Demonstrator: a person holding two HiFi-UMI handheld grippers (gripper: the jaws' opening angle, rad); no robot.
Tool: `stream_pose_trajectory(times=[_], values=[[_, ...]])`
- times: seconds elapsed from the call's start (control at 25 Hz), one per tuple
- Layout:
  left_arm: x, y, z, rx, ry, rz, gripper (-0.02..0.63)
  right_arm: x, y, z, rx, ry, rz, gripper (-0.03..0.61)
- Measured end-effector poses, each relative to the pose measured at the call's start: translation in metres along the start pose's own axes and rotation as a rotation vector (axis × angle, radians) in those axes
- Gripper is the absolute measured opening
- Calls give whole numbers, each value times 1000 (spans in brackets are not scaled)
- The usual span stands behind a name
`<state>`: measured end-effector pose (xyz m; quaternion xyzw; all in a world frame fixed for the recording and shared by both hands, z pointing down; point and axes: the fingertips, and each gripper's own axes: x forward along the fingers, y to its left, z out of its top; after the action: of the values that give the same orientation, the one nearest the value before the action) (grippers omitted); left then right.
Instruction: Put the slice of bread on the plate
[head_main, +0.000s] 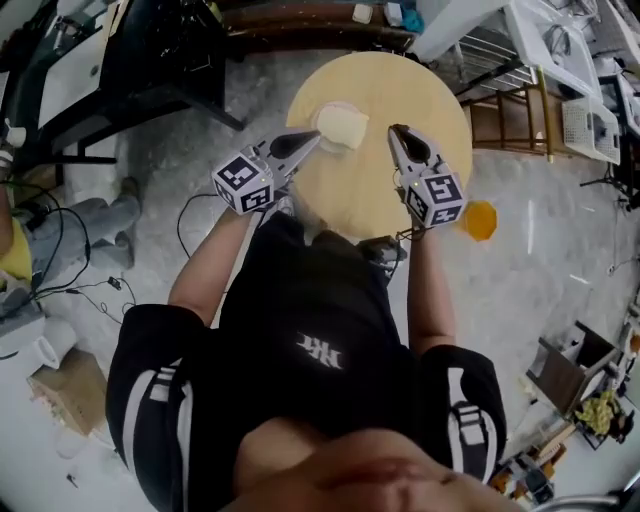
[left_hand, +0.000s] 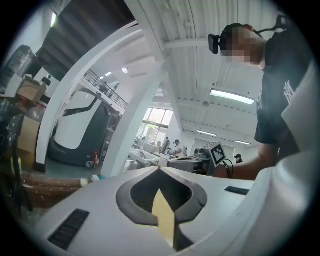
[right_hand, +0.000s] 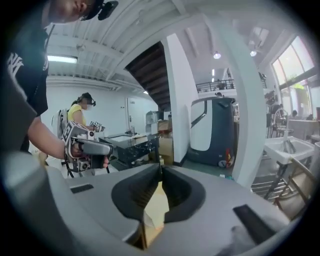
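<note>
In the head view the pale slice of bread (head_main: 345, 127) lies on a small whitish plate (head_main: 326, 112) at the far side of the round wooden table (head_main: 420, 95). My left gripper (head_main: 316, 136) hangs just left of the bread, its tips close to the slice's edge. My right gripper (head_main: 396, 131) hovers to the right of the plate, apart from it. In both gripper views the jaws meet at their tips with nothing between them; only a tan wedge of the table (left_hand: 163, 218) (right_hand: 154, 211) shows below. The left gripper view catches the right gripper's marker cube (left_hand: 216, 153).
An orange object (head_main: 480, 220) lies on the floor right of the table. A wooden rack (head_main: 510, 110) stands further right, a dark bench (head_main: 310, 35) behind. Cables (head_main: 95, 285) trail at the left. Another person in yellow (right_hand: 79, 114) stands beyond my left hand.
</note>
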<state>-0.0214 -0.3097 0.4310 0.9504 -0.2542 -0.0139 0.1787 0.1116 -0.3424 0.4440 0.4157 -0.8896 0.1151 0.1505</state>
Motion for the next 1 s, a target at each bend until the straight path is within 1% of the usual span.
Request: stream_pose_trajectory(times=[0.04,0.16,0.36,0.48,0.6,0.72,0.84,1.0], values=[[0,-4,7,15,-9,-3,8,-6,4,9,10,-36,8,12],[-1,-18,26,48,-33,-10,8,-22,17,32,40,-124,54,5],[-1,-42,48,83,-56,-15,8,-53,43,54,47,-198,148,3],[4,-55,56,97,-58,-19,8,-68,59,62,39,-216,211,3],[14,-71,62,115,-60,-33,8,-81,66,67,12,-219,251,3],[25,-88,66,140,-56,-45,8,-92,65,66,-2,-218,271,3],[32,-100,68,160,-52,-54,8,-100,62,61,7,-217,290,3],[39,-109,64,158,-43,-59,8,-105,53,56,29,-220,298,3]])
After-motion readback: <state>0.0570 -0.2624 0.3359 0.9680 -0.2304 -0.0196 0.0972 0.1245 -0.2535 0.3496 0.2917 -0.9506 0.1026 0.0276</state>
